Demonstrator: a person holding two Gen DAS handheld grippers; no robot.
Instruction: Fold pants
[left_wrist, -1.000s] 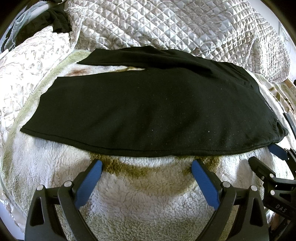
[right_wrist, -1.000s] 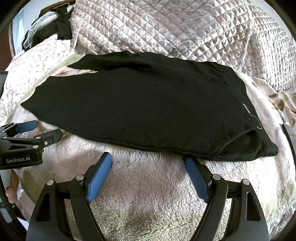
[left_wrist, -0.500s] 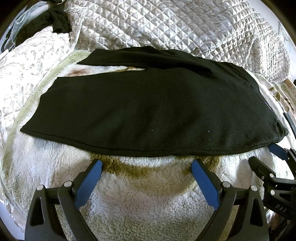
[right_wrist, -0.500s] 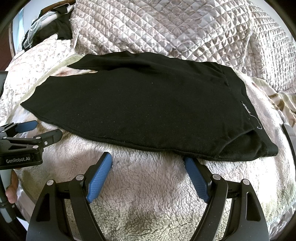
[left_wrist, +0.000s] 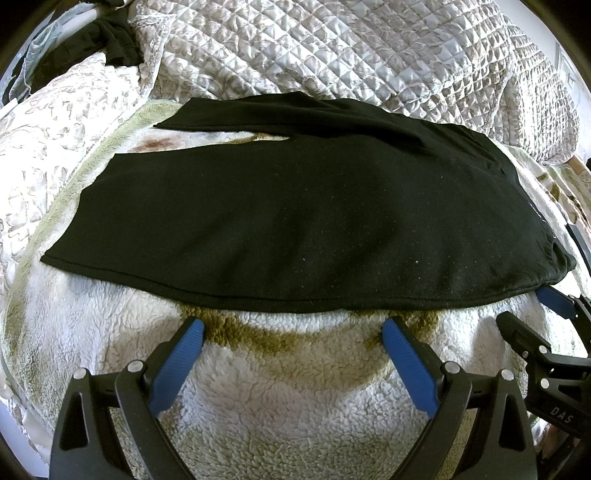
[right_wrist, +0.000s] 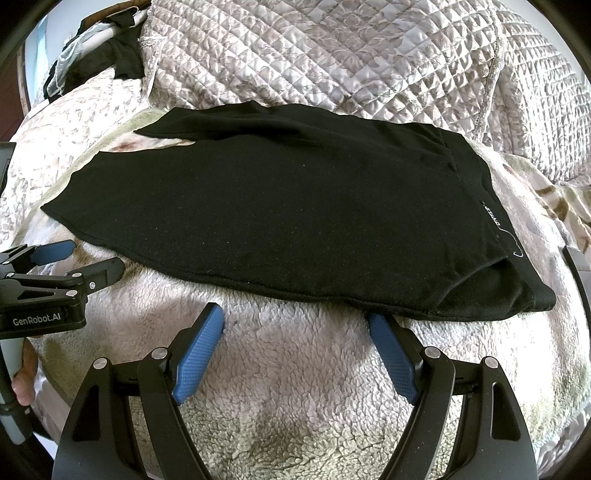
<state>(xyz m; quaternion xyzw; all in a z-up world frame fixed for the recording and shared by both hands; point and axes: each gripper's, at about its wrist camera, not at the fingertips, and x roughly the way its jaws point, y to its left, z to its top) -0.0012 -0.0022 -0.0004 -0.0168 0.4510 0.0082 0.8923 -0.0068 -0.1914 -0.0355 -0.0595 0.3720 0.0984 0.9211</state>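
Black pants (left_wrist: 295, 221) (right_wrist: 277, 214) lie flat on a fleece blanket, waistband to the right, both legs pointing left with a gap between them at the far left. My left gripper (left_wrist: 291, 332) stands open just below the near hem, with nothing between its blue pads. My right gripper (right_wrist: 295, 321) is open too, close to the near edge toward the waistband; its right fingertip touches or slips under the hem. Each gripper shows in the other's view: the right gripper (left_wrist: 532, 317) at the right edge, the left gripper (right_wrist: 81, 262) at the left edge.
The white and olive fleece blanket (left_wrist: 295, 387) covers a bed. A quilted silver bedspread (left_wrist: 332, 48) is heaped behind the pants. Dark clothing (left_wrist: 110, 40) lies at the far left corner. A person's finger (right_wrist: 22, 384) shows on the left gripper's handle.
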